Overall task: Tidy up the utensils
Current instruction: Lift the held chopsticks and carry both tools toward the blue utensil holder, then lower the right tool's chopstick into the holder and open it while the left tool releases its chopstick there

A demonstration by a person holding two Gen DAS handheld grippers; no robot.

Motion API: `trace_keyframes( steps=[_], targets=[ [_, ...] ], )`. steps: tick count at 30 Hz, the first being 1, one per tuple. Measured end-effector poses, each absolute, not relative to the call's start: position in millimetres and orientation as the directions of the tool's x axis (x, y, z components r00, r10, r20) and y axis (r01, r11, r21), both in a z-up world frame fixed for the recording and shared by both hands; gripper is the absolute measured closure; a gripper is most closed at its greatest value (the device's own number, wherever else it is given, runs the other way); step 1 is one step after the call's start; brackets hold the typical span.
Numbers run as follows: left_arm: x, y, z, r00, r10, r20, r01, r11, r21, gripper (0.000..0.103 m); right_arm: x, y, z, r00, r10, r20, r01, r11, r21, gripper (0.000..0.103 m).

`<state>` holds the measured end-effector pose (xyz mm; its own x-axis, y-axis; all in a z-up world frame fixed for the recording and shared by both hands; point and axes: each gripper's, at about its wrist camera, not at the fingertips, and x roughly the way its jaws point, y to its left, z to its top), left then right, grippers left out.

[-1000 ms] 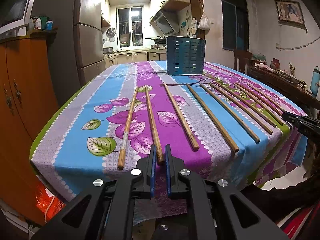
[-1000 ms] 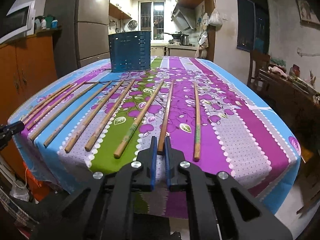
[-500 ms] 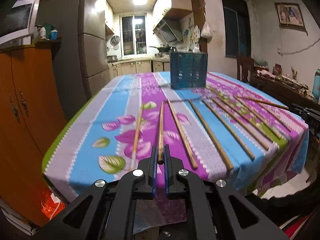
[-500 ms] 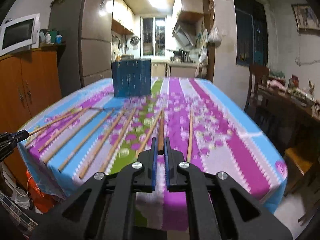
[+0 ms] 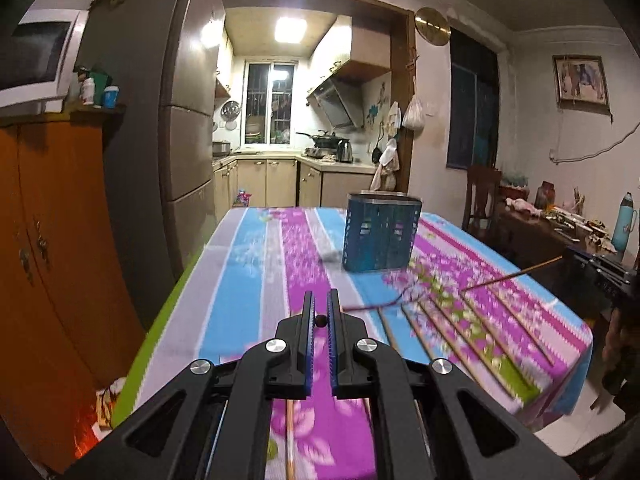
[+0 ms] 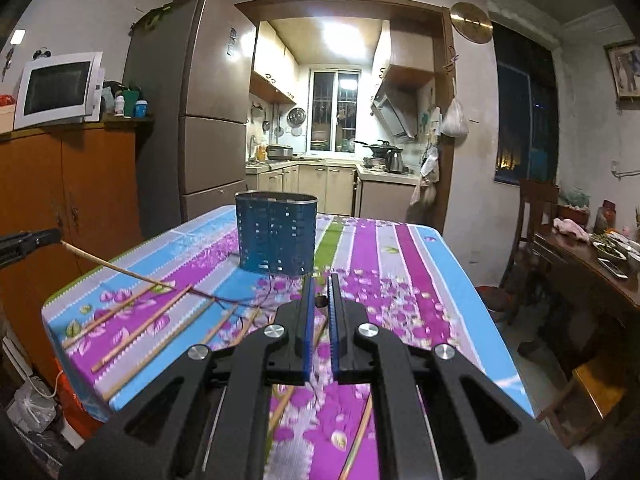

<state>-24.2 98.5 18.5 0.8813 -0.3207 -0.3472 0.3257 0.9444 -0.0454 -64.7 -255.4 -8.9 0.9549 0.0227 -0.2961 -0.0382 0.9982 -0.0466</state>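
Both the left tongs [image 5: 320, 312] and right tongs [image 6: 320, 294] are clamped on one thin wooden chopstick [image 5: 510, 276] each, long axis pointing ahead toward the perforated blue metal utensil holder [image 6: 276, 234] upright on the surface [image 6: 404, 264], nearer the right hand.

Blue perforated holder [image 5: 380, 236] — tablecloth [image 5: 248, 280] striped purple, blue, grey, green-edged, with leaf prints.
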Motion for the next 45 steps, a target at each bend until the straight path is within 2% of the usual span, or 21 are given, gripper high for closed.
trace_keyframes(
  steps=[14,30,40,45],
  targets=[
    [61.3,84.4,77.5,0.849,-0.397,-0.348,0.394,0.915,-0.085,0.096,-6.1,-271.0,39.0,0.946,0.082,-0.313,-0.101,0.994,-0.044,0.098],
    [108.4,53.2,119.6,0.847,-0.435,-0.306,0.450,0.893,-0.026,0.096,35.8,-280.9,73.7,0.956,0.088,-0.280,-0.117,0.989,-0.087,0.098],
    [114.9,35.6,149.6,0.855,-0.463,-0.235,0.474,0.881,-0.010,0.096,48.7,-273.9,101.5,0.964,0.120,-0.238,-0.147,0.984,-0.097,0.098],
    [120.3,22.7,188.1,0.863,-0.483,-0.145,0.488,0.873,-0.007,0.096,57.1,-265.7,138.7,0.976,0.153,-0.154,-0.170,0.980,-0.107,0.098]
  ],
)
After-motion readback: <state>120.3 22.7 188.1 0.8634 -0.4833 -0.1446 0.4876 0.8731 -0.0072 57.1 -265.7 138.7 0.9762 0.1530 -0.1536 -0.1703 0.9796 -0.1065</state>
